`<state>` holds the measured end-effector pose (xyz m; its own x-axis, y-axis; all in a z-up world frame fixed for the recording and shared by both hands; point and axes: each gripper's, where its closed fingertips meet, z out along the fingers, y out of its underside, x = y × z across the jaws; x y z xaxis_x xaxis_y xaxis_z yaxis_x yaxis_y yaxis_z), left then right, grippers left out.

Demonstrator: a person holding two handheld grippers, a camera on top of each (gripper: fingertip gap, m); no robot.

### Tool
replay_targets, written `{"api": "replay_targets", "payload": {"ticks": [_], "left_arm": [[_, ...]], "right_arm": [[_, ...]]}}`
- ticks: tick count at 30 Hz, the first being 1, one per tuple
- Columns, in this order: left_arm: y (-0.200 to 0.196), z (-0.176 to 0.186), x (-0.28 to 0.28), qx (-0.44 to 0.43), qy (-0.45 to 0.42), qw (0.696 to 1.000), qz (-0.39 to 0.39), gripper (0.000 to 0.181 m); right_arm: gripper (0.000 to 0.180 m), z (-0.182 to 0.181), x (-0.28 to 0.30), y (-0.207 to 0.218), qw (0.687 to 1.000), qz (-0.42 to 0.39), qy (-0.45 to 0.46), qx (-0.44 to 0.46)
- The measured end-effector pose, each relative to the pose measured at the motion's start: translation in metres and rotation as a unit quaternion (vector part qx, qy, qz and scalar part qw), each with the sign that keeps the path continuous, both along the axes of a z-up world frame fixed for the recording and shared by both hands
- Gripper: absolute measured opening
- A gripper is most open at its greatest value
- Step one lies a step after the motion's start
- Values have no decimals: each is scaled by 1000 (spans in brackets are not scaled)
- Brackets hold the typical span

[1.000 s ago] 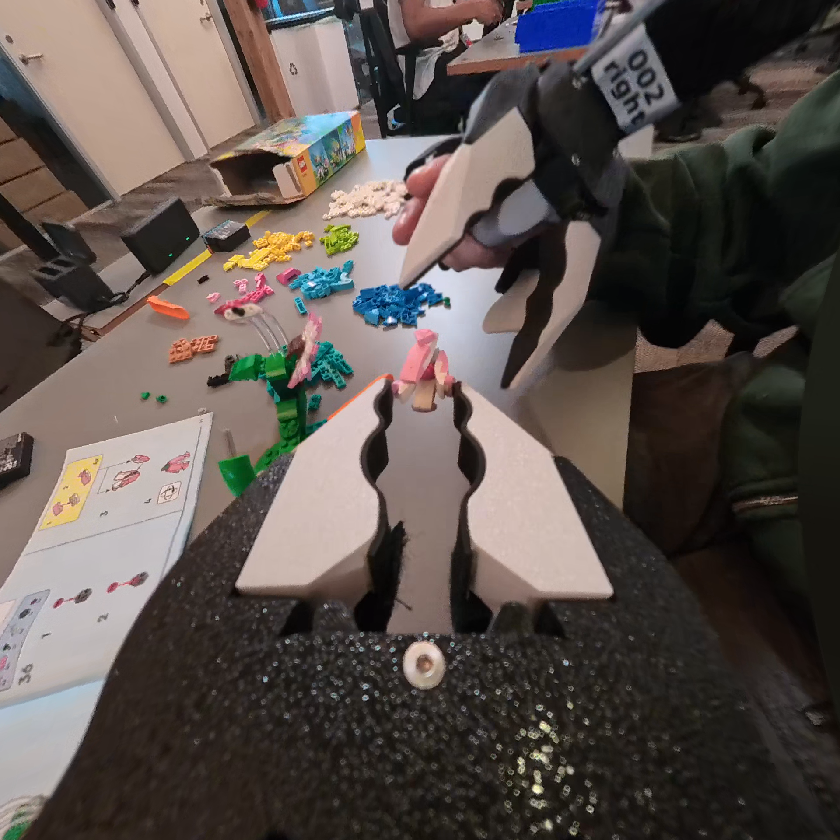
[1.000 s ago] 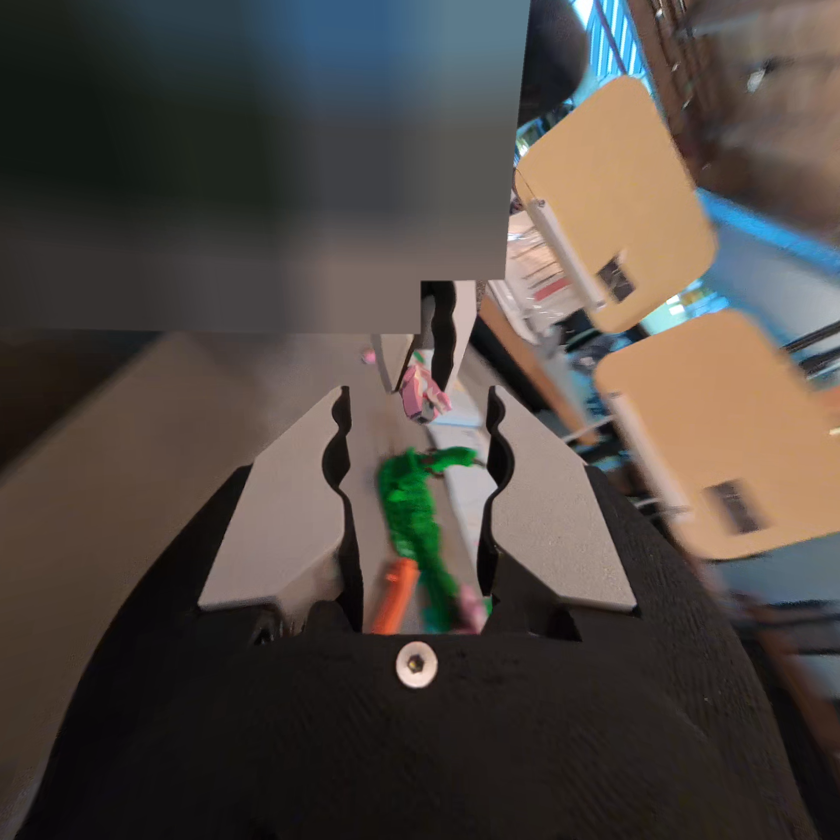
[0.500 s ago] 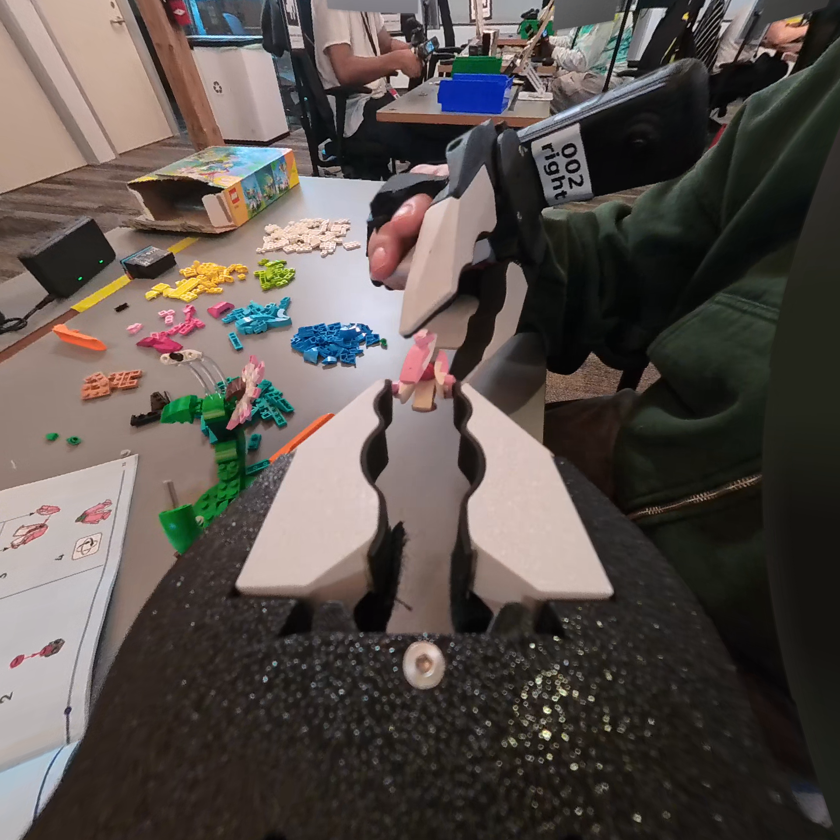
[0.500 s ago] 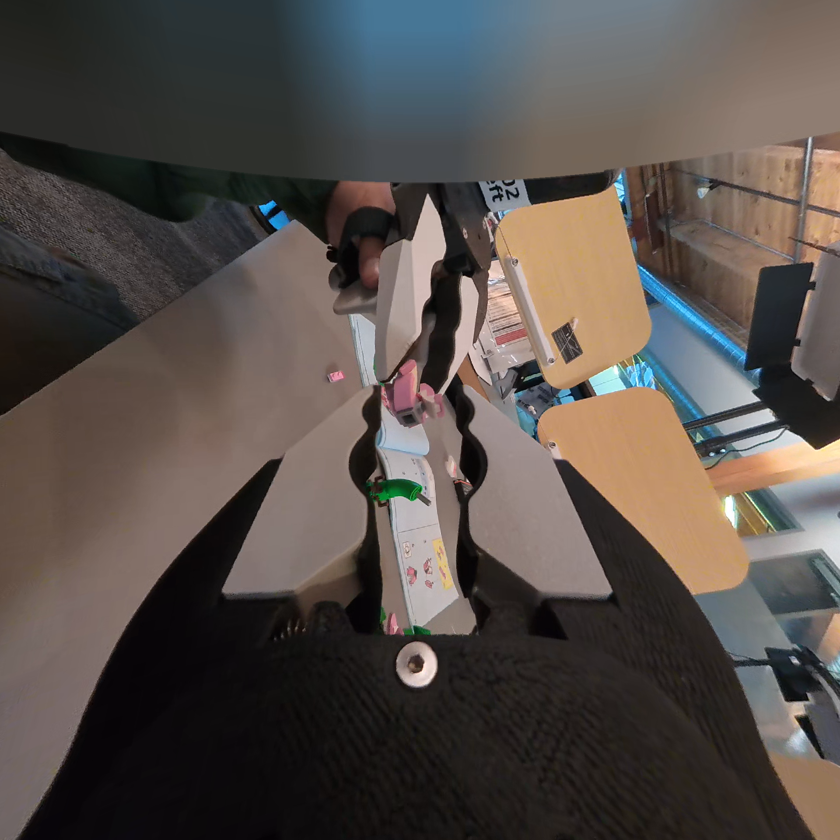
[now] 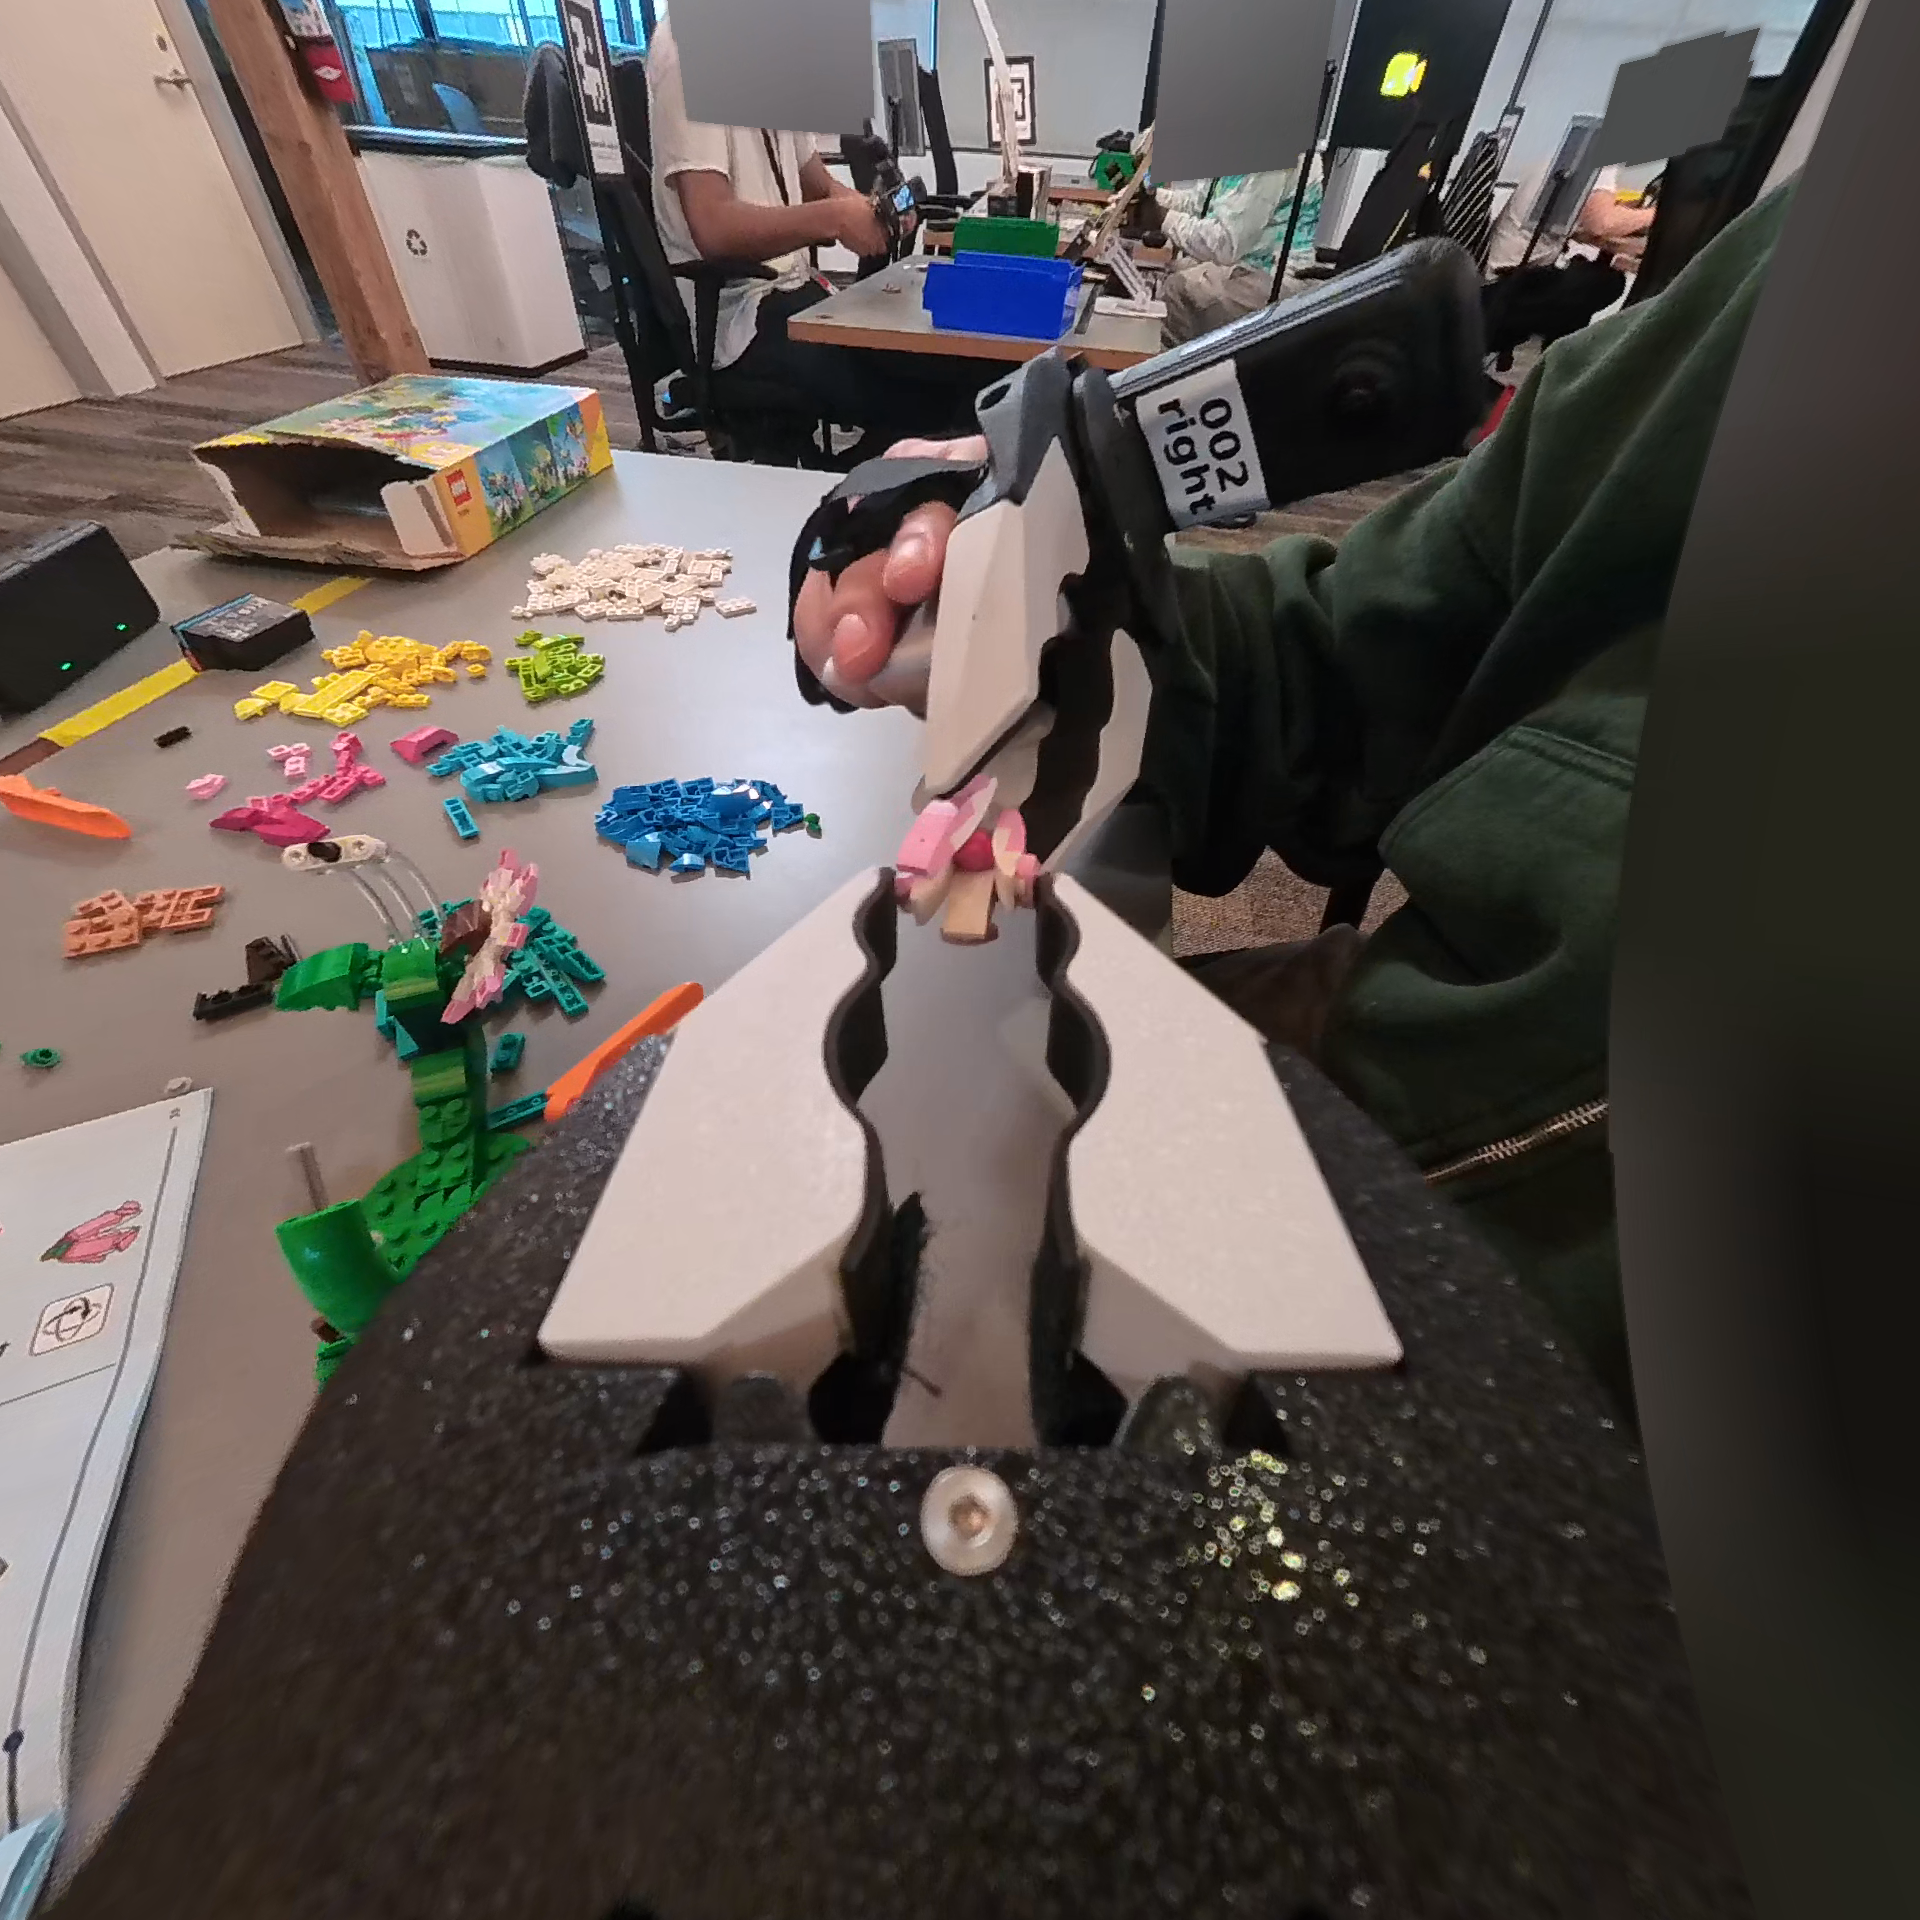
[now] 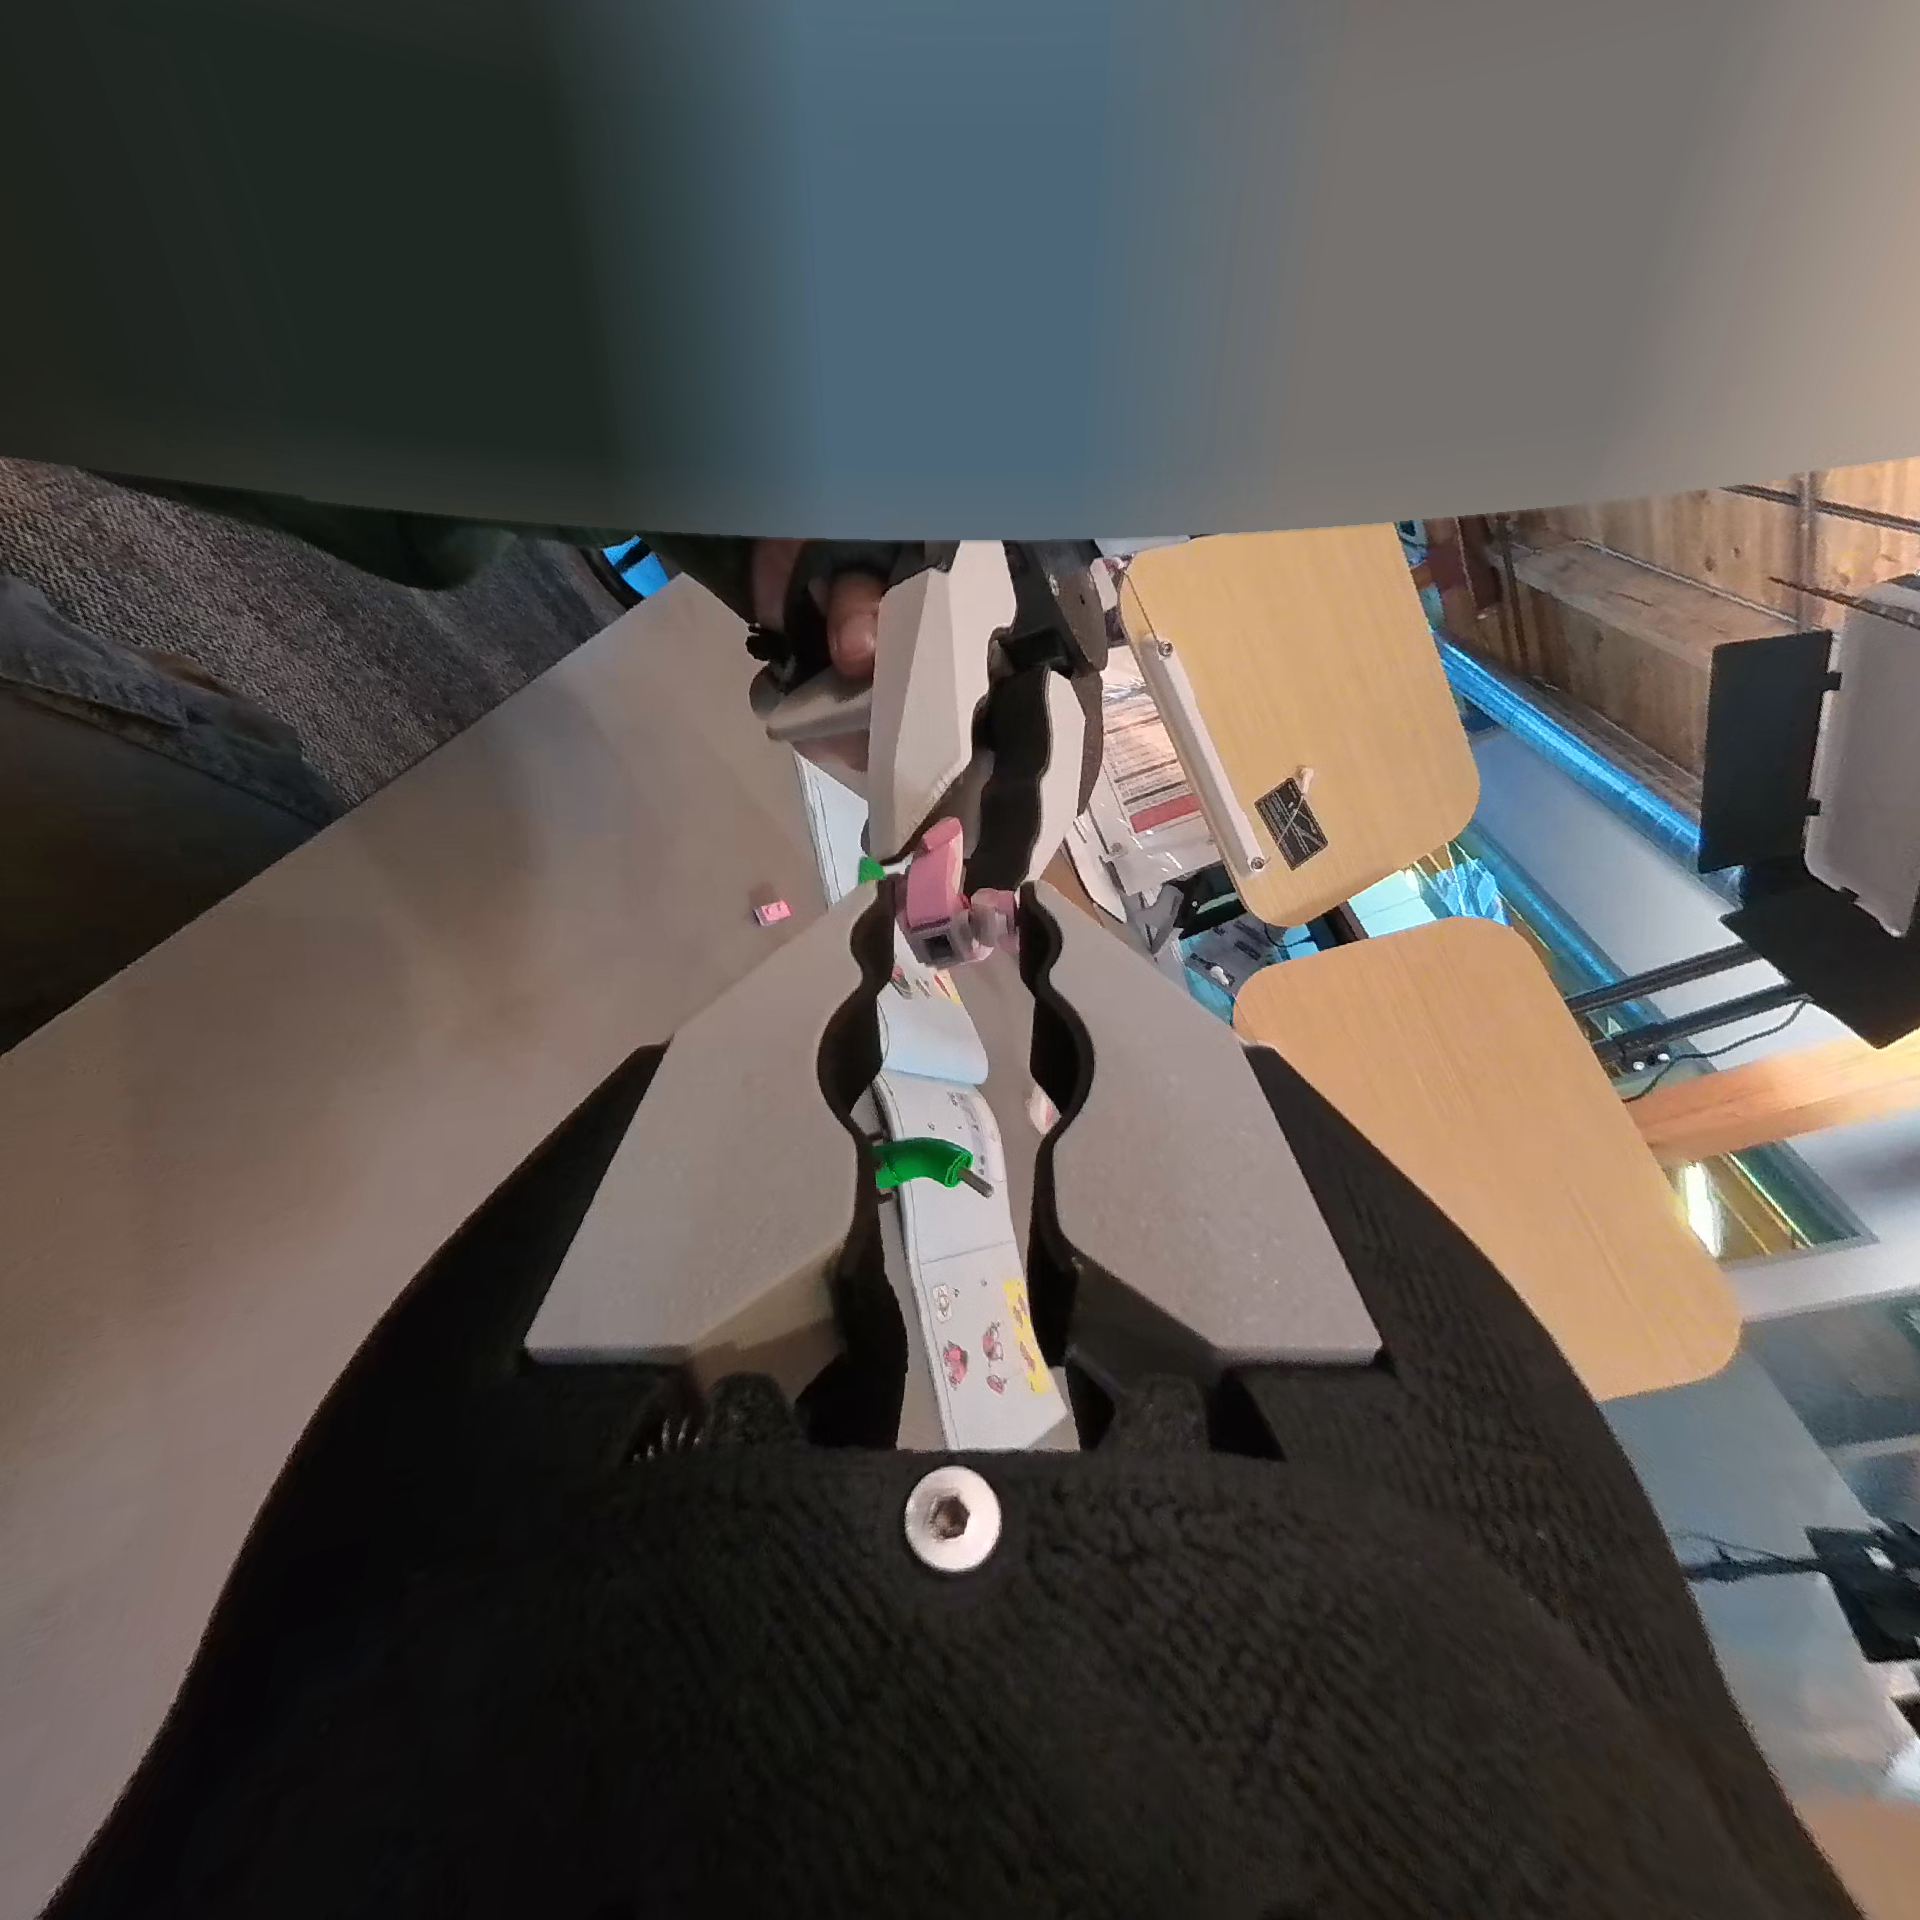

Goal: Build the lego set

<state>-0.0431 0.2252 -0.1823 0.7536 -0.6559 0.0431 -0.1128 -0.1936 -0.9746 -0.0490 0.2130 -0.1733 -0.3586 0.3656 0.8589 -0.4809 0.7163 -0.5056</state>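
A: Changed vs 1 s back?

B: Right gripper [image 5: 992,805] swung in. Was well apart, far right of the pink flower bit [image 5: 961,873], jaws spread wide. Now down from above, tips right at the bit. Jaws narrowed to approx the bit's width.

A: Clamped on it?

B: Can't tell. In right wrist view, right gripper [image 6: 951,904] brackets the bit [image 6: 940,914] on both sides w/ 1 tip looking in contact, other maybe a sliver off. No clear squeeze.

A: Left gripper?

B: Same as before. Left gripper [image 5: 961,899] nearly closed, pinching the bit at the very tips, held up in air near the table's [image 5: 727,644] right edge. No shift of the bit in the grip over the last 1 s.

A: Meaning for the build?

B: Prob 2-handed step on the sub-assembly: brace w/ left, then press, twist or re-grip w/ right. Could also be a hand-over. Not joined to the main model yet.

A: Main model where?

B: Green stem build [image 5: 436,1039] lying on the table, near left, well apart from the bit. Already 1 pink flower on it. Instruction booklet [image 5: 94,1299] further left, near edge. Colour-sorted brick piles [image 5: 696,821] mid-table, box [image 5: 416,468] far left.

A: Risk?

B: Tiny bit, tip-only grip. Off-axis push from right may pop it loose.
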Motion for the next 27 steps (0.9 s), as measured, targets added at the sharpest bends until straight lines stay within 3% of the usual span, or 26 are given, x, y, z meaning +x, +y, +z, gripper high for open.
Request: {"api": "replay_targets", "payload": {"ticks": [19,27], "left_arm": [[-15,13,15,-2,-85,993,-84,24],[-11,11,12,-1,-75,995,-66,24]], "right_arm": [[21,15,16,-15,992,82,-35,-90],[21,13,12,-11,991,75,-42,-102]]}}
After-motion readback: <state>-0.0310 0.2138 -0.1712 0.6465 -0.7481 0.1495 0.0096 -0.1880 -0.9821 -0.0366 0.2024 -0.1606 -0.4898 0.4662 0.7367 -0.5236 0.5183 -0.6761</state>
